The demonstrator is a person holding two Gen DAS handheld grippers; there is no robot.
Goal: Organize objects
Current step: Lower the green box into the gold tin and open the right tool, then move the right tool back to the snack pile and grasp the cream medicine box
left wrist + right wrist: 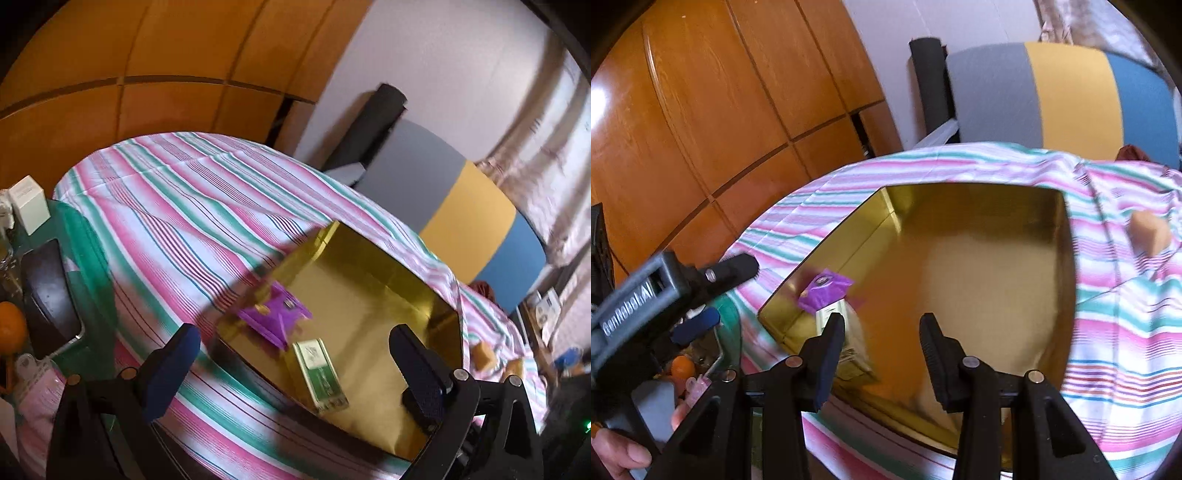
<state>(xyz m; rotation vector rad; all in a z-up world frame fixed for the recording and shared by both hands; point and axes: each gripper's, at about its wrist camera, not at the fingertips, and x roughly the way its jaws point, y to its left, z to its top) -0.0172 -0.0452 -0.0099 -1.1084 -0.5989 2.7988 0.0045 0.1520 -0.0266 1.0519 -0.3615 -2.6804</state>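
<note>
Two packets [275, 317] in gold box [369, 266]

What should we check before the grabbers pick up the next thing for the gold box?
1. Right gripper empty: ok, jaws apart, nothing between them.
2. Left gripper empty: ok, jaws wide, holding nothing.
3. Purple packet inside the gold box: ok.
4. Green-and-white box inside the gold box: ok, lying beside the packet.
5. Room left in the gold box: ok, most of its floor is bare.
6. Tan block put away: not ok, it sits on the striped cloth outside the box.
</note>
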